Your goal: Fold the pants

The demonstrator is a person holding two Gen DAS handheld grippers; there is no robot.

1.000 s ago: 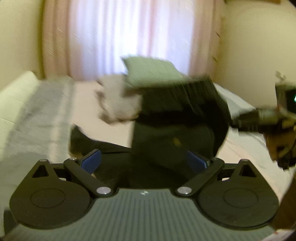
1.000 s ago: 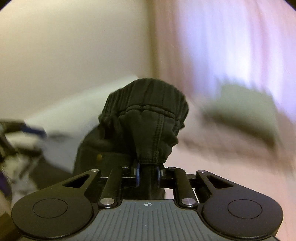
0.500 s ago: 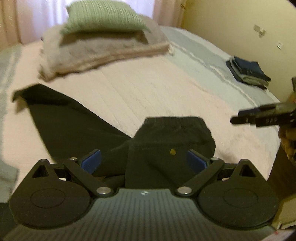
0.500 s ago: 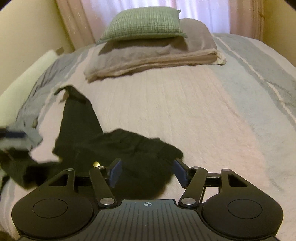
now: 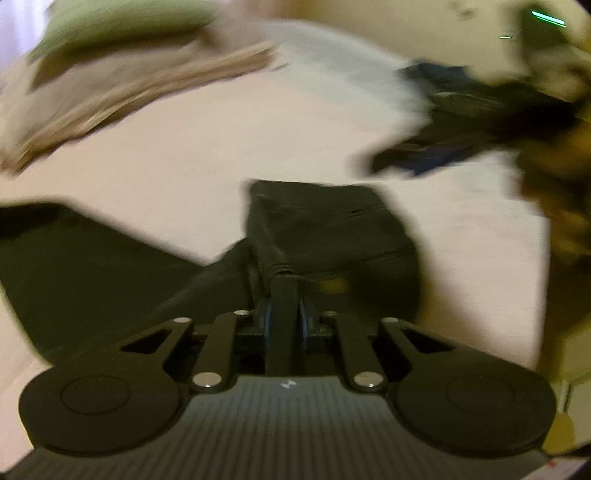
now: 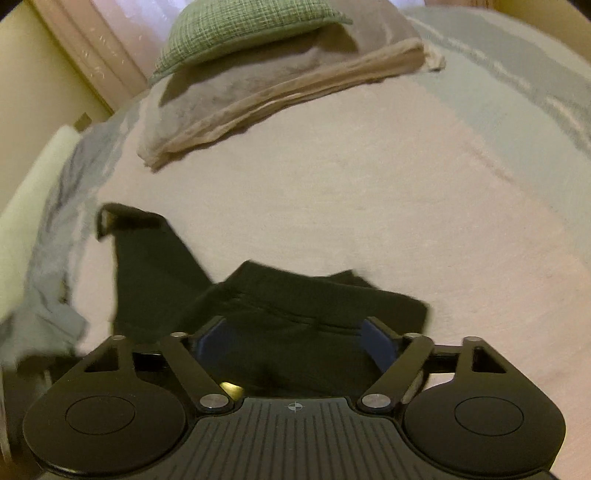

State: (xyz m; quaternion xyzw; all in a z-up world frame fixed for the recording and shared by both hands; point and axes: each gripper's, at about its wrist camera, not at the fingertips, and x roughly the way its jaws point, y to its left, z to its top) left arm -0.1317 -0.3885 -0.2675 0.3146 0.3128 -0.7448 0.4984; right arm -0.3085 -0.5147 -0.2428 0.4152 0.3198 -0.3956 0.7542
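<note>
**Pinching a fold of the pants on the bed**

Gripping at the near edge, the left gripper [image 5: 283,317] has its blue pads drawn in tight on a raised ridge of the black pants [image 5: 325,236], which lie bunched on the pink bedspread [image 5: 229,147]. Only the left view shows this pinch; it is badly blurred, and it alone catches the right gripper [image 5: 424,162] as a dark smear at the right, over the bedspread beyond the pants.

From the right view, that gripper [image 6: 295,343] has its fingers spread wide, hovering above the waist part of the pants [image 6: 303,310] with nothing between the pads. This sharper view alone shows one leg [image 6: 147,251] stretching away to the left, its cuff turned up. Farther off lies a folded beige blanket [image 6: 295,85], with a green pillow [image 6: 236,29] on top of it.
</note>
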